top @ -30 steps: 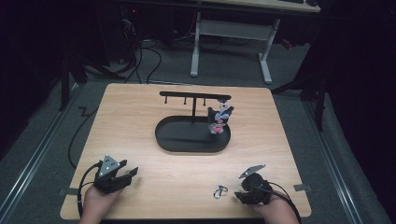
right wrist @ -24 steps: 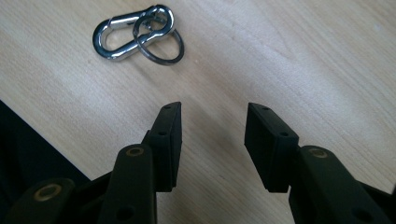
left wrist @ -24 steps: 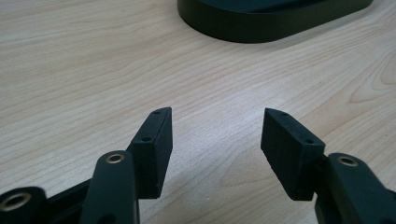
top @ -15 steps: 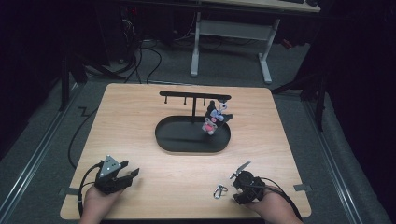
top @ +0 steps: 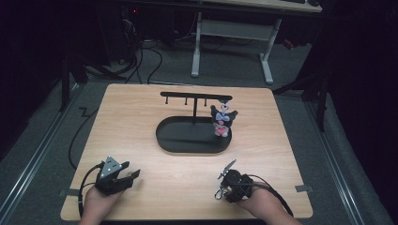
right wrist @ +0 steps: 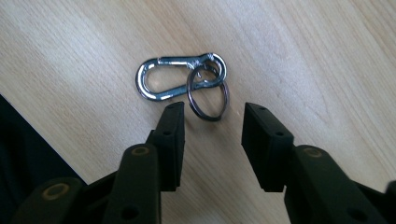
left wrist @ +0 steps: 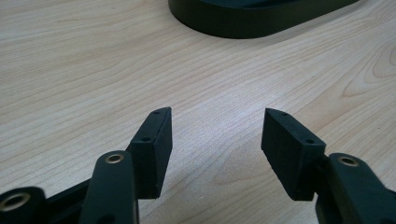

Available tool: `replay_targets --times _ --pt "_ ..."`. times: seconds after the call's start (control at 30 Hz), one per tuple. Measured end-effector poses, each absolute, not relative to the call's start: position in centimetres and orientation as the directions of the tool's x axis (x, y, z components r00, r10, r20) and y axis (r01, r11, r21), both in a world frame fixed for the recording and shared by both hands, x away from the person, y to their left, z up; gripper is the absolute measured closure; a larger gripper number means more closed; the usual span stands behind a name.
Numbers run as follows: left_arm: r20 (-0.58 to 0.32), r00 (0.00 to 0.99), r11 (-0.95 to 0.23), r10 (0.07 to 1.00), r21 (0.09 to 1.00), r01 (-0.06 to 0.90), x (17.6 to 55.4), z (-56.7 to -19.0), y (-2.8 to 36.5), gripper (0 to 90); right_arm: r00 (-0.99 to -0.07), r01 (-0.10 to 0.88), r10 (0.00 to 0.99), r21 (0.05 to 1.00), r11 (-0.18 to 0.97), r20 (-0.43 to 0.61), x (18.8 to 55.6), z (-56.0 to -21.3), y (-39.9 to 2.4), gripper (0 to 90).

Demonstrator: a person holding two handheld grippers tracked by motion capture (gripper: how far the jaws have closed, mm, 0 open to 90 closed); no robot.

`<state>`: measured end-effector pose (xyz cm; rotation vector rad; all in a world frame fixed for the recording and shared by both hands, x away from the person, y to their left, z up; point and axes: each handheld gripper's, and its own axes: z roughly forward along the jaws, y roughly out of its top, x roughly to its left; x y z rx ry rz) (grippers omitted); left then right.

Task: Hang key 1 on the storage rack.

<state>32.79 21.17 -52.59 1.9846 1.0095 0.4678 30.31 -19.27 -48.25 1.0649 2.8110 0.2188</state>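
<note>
Nearest the person, the right gripper [right wrist: 212, 126] is angled down over the carabiner [right wrist: 175, 79] and its key ring [right wrist: 208, 95], both lying flat on the table [top: 155, 187] near the front edge; the jaws have just been closing, but a gap remains and the pads are not yet on metal, with only the near edge of the ring between the tips. Nothing is held. In the high view the same clip [top: 218, 192] is seen at the tip of that gripper [top: 227, 180], unlifted. The left gripper [left wrist: 215, 135] is parked low over bare wood, jaws spread wide, nothing between them; it is seen at front left [top: 123, 178] as well. Farther back, the black oval tray [top: 187, 140] with its hook rack [top: 195, 96] is found mid-table, and one plush keychain [top: 221, 122] is already hung on the right-hand hook. The other hooks are bare. Judged status: one item hung, the clip pickup only being started; grasp, lift, carry and hanging on a free hook are all left.
</note>
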Motion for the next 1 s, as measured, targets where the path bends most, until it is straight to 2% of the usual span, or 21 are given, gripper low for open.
replay_targets --times 0.17,0.33,0.43,1.0 --pt "-0.049 0.604 -0.318 0.796 0.815 0.485 32.8 -52.6 21.2 43.9 -0.745 0.640 0.662 0.190 0.745 -0.083 30.6 -48.1 -18.9 70.8" --pt "-0.053 0.607 -0.319 0.793 0.813 0.488 32.6 -52.6 21.2 43.9 -0.757 0.621 0.646 0.198 0.758 -0.096 30.7 -47.8 -18.6 84.5" --pt "-0.051 0.606 -0.320 0.794 0.812 0.488 32.6 -52.7 21.1 43.9 -0.765 0.613 0.638 0.200 0.764 -0.091 30.8 -47.8 -18.6 88.6" --pt "-0.052 0.609 -0.324 0.792 0.809 0.491 32.6 -52.9 21.0 43.9 -0.771 0.620 0.637 0.212 0.755 -0.016 31.2 -46.9 -19.1 89.4"
